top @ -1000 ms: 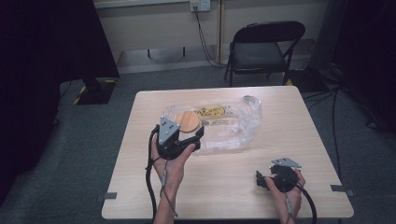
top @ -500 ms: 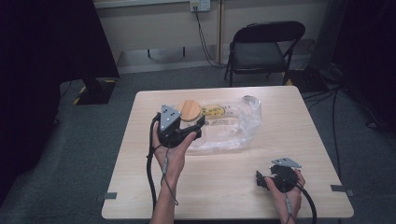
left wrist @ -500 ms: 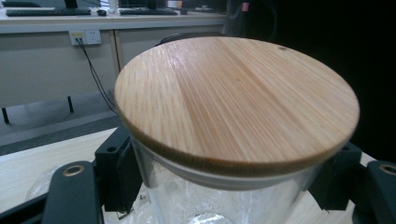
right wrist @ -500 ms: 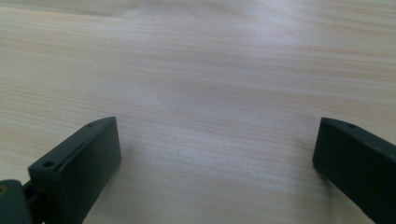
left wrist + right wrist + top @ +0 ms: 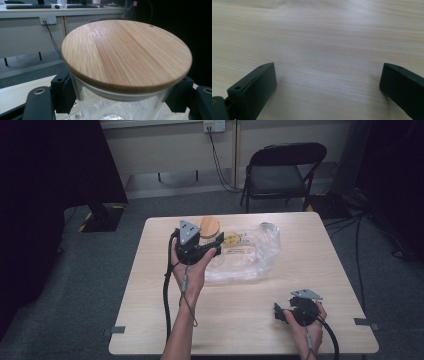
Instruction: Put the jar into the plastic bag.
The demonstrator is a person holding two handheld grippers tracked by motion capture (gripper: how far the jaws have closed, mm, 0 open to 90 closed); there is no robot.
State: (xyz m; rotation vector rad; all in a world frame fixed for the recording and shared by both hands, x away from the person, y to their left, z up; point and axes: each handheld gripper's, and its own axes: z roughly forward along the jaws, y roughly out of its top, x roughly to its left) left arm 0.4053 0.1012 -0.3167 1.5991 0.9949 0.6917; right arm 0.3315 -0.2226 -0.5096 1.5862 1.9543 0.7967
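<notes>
A clear glass jar with a round bamboo lid sits between the black jaws of my left gripper, which is shut on the glass just below the lid. In the high view the left gripper holds the jar with its lid over the near-left end of a crumpled clear plastic bag. My right gripper rests low near the table's front right. Its jaws stand wide apart in the right gripper view, with bare wood between them.
The light wooden table has tape tabs at its front corners. A printed packet lies inside the bag. A black folding chair stands beyond the far edge. Cables trail from both grippers toward the front.
The left gripper has carried the jar away from the person, toward the table's far side, and a little higher. The right gripper has stayed where it was.
</notes>
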